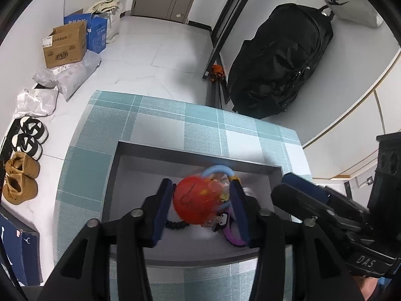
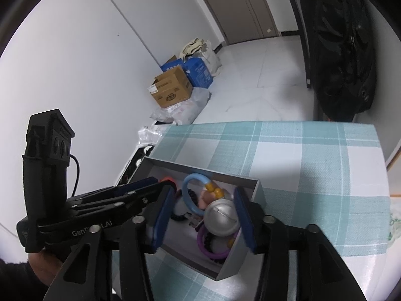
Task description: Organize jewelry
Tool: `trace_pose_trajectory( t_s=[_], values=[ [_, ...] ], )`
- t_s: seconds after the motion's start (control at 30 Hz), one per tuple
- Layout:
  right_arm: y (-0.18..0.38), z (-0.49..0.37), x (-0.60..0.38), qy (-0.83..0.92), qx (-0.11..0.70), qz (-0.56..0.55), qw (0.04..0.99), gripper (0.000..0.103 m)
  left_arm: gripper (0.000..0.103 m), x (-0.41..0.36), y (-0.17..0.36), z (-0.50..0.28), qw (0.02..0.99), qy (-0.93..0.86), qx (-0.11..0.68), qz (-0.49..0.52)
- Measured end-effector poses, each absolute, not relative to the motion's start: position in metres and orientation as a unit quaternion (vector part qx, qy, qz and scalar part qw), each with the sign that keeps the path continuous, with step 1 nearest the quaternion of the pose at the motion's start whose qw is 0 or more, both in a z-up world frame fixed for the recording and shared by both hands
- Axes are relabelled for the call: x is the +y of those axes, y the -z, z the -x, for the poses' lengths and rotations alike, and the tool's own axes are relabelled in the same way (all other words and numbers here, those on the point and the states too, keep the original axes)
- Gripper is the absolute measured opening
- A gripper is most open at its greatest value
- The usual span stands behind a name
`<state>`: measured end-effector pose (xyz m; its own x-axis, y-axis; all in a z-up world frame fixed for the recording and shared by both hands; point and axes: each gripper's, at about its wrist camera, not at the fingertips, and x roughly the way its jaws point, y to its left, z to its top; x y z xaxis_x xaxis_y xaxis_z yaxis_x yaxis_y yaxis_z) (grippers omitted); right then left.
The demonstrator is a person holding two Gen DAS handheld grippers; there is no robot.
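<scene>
Bracelets (image 2: 193,198) and round ornaments heaped in grey box (image 2: 259,193).

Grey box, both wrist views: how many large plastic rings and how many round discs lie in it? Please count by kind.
Rings: 2, the blue ring and the purple ring.
Round discs: 2, the orange disc and the silver disc.
Total: 4.

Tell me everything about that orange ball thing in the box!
The orange ball is round, shiny and see-through-looking, with thin dark lines drawn on it. It sits in the grey box on top of the bracelets, beside a light blue ring. The left gripper has a blue pad on each side of it; whether they press it is unclear. Its underside is hidden.
</scene>
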<state>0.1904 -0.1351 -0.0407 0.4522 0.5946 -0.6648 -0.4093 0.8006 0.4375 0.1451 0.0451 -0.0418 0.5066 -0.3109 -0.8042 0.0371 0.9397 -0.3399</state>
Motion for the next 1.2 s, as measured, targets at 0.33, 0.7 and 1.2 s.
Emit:
trace_pose_trajectory(
  t_s=[0.33,0.7,1.2],
  values=[
    [0.032,-0.177,-0.144,-0.268,0.406,-0.085,0.869,0.067,0.056,0.044,0.027,-0.13,0.875,0.094,0.459,0.119],
    [0.02,-0.146,-0.143,-0.244,0.372,-0.052,0.894,0.085,0.065,0.04,0.012,-0.101,0.904,0.075,0.413,0.083],
    [0.006,-0.099,-0.151,-0.22,0.328,-0.023,0.919,0.102,0.069,0.033,0.003,-0.059,0.928,0.064,0.363,0.052]
  ],
)
